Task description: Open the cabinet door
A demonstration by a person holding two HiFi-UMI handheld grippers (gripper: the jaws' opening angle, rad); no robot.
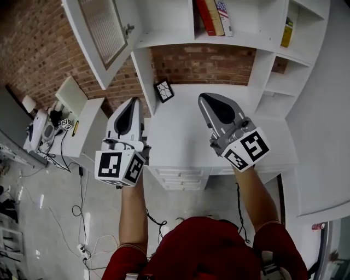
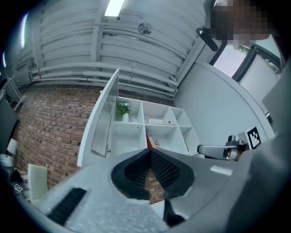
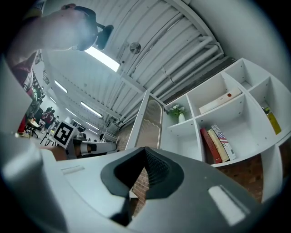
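Hovering near the open cabinet door [image 1: 104, 34], left tongs [image 1: 133, 102] and right tongs [image 1: 205, 98], both pinched together, empty.

— Does the whole cabinet door [image 1: 106, 38] show above the left hand-held gripper [image 1: 133, 103]?
— No, the top edge cuts it off. It also cuts the books [image 1: 214, 16] beyond the right hand-held gripper [image 1: 206, 98].
— And the small frame [image 1: 164, 91] between them?
— Its pattern is too small to tell.

Left tongs [image 1: 133, 104] and right tongs [image 1: 206, 101]: jaws together, empty, side by side, tilted upward, each on an outstretched bare forearm [image 1: 133, 210].
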